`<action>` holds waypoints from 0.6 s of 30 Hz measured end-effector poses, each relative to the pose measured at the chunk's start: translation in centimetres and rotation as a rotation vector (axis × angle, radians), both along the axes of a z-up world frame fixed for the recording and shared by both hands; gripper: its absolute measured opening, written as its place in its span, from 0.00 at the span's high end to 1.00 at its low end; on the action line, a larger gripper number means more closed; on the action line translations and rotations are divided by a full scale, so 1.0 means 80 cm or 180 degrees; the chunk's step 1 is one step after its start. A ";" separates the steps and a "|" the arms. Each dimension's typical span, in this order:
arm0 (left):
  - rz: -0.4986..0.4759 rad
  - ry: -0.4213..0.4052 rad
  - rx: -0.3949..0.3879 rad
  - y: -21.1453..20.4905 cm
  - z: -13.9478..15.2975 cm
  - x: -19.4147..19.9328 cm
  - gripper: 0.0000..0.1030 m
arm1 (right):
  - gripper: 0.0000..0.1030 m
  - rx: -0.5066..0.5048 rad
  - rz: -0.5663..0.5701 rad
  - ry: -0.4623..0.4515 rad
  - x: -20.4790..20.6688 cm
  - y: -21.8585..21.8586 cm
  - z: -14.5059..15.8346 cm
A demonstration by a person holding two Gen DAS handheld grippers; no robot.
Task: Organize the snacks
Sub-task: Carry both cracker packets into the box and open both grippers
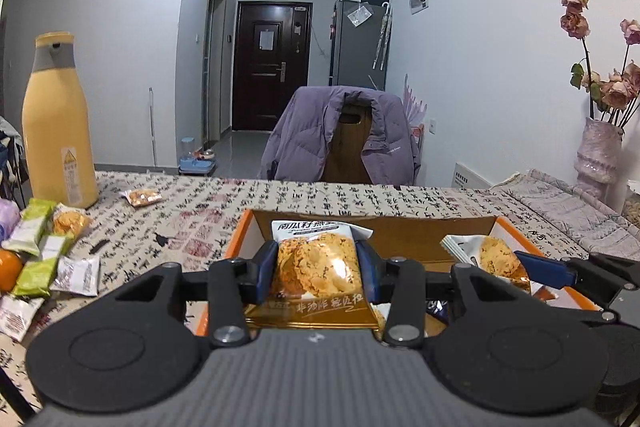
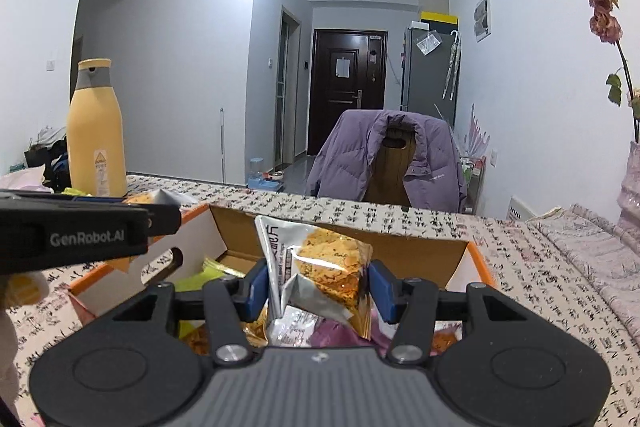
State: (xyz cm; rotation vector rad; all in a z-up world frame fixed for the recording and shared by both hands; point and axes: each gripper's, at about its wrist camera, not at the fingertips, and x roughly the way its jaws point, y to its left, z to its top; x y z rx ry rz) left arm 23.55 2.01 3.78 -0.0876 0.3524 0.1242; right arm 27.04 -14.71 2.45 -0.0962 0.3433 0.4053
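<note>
My left gripper (image 1: 317, 273) is shut on a cookie packet (image 1: 316, 263) with an orange biscuit picture, held upright over the orange-rimmed cardboard box (image 1: 240, 231). My right gripper (image 2: 319, 285) is shut on a second cookie packet (image 2: 320, 267), crumpled and tilted, above the same box (image 2: 476, 259). The right gripper and its packet also show at the right of the left wrist view (image 1: 500, 263). In the box lie several packets, green, purple and orange. More loose snack packets (image 1: 44, 259) lie on the tablecloth at the left, and one small packet (image 1: 142, 197) lies farther back.
A tall yellow bottle (image 1: 56, 131) stands at the back left of the patterned table. A chair draped with a purple jacket (image 1: 340, 135) stands behind the table. A vase with dried roses (image 1: 598, 151) stands at the right. An orange fruit (image 1: 8, 269) lies by the loose packets.
</note>
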 end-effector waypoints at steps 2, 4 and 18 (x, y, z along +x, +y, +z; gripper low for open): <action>-0.0053 0.0024 -0.0037 0.003 -0.006 0.002 0.58 | 0.49 -0.0013 -0.0004 0.0040 0.003 0.000 -0.004; -0.0093 0.0031 -0.0062 0.005 -0.009 0.003 0.58 | 0.42 -0.0020 -0.0012 0.0054 0.003 -0.001 -0.006; 0.0044 -0.0273 -0.0243 0.017 0.000 -0.022 0.00 | 0.00 0.0224 -0.0258 0.0000 0.000 -0.030 -0.002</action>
